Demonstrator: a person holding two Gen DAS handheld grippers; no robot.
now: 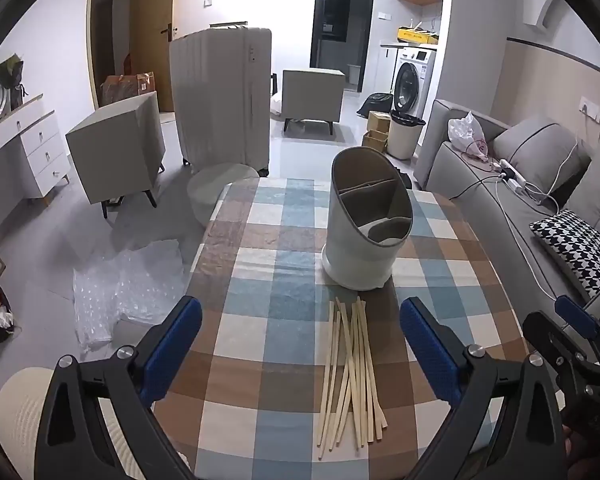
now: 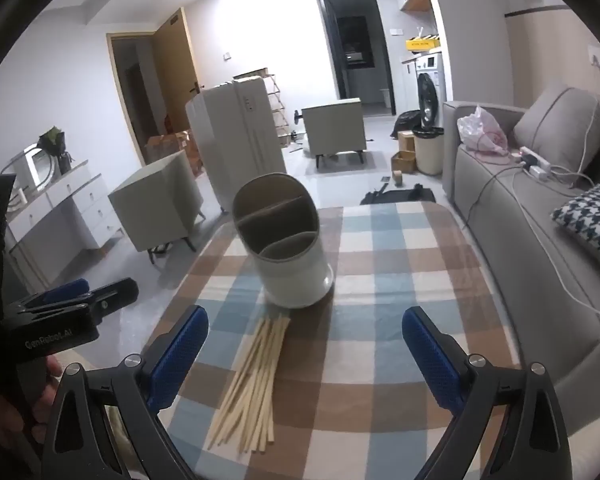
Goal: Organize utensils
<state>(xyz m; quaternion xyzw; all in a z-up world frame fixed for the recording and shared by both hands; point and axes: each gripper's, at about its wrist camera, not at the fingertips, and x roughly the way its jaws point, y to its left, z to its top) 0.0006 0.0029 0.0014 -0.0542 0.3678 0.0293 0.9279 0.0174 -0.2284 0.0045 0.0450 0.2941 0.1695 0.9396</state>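
A bundle of chopsticks (image 1: 350,372) is laid on the checked worktop (image 1: 260,240) just before the holder (image 1: 366,220) (upright, divided); both the left tool (image 1: 300,344) and the right tool (image 2: 304,354) are held wide, gripping nothing.

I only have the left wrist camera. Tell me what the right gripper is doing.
Observer: The right gripper is open and empty. The chopsticks lie between its fingers, nearer the left one.
Operator: Say where my left gripper sits.
Observer: From the right wrist, the left gripper shows beyond the table's left side.
Operator: Report what is past the table's far end.
Observer: Dark objects lie on the floor there, behind the holder for you.
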